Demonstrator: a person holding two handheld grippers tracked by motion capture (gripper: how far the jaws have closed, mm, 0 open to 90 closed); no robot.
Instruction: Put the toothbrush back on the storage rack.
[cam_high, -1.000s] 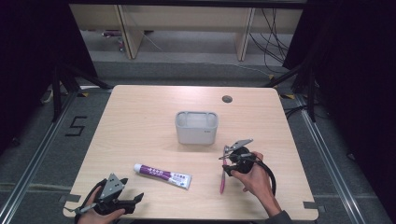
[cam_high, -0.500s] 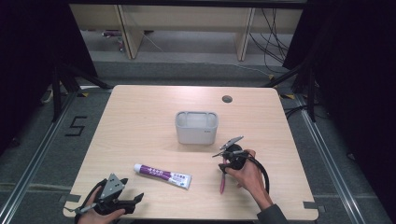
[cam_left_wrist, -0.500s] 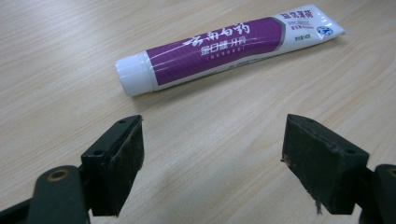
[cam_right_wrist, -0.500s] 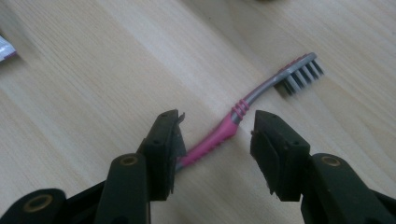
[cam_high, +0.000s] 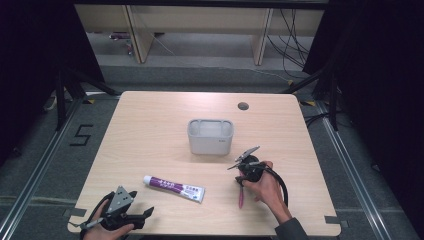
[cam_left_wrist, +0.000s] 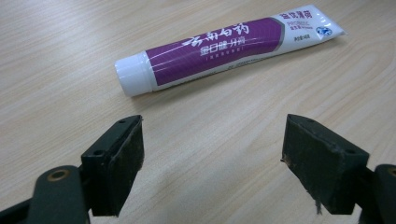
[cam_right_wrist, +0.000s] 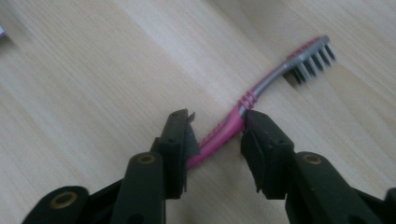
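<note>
- Closing on the pink toothbrush (cam_right_wrist: 243, 114): right gripper (cam_right_wrist: 217, 140) jaws have just been narrowing, handle lying between them, one pad at or very near the handle, a sliver of gap on the other side, so not yet clamped.
- Crossing the gap at a slant: long axis of the toothbrush running from low between the jaws up and away to the dark bristled head, head end well clear of the pads, grey neck just beyond them.
- Lying flat on the wooden table (cam_high: 150, 130), toothbrush (cam_high: 241, 195) under and just ahead of the right gripper (cam_high: 248, 167), handle end pointing back toward the person's side.
- Resting near the front left corner: left gripper (cam_high: 131, 218), jaws wide apart with nothing between them, well apart from the toothbrush, so the right hand clearly the nearer one.
- Sitting ahead of the left gripper (cam_left_wrist: 212, 149): purple-and-white toothpaste tube (cam_left_wrist: 224, 46), capped end nearer, lying across the line of the jaws, untouched.
- Standing beyond both: grey rectangular holder cup (cam_high: 210, 136), mid-table, upright and open-topped, near the right gripper on its far left side.
- Giving the pad-to-handle gap and the bristles: right gripper view; giving the layout of holder, toothpaste tube (cam_high: 174, 188) and both hands at once: high view, where the toothbrush reads as a thin pink line partly hidden by the hand.
- Judging the next move: squeeze fully on the handle, then lift toward the holder.
</note>
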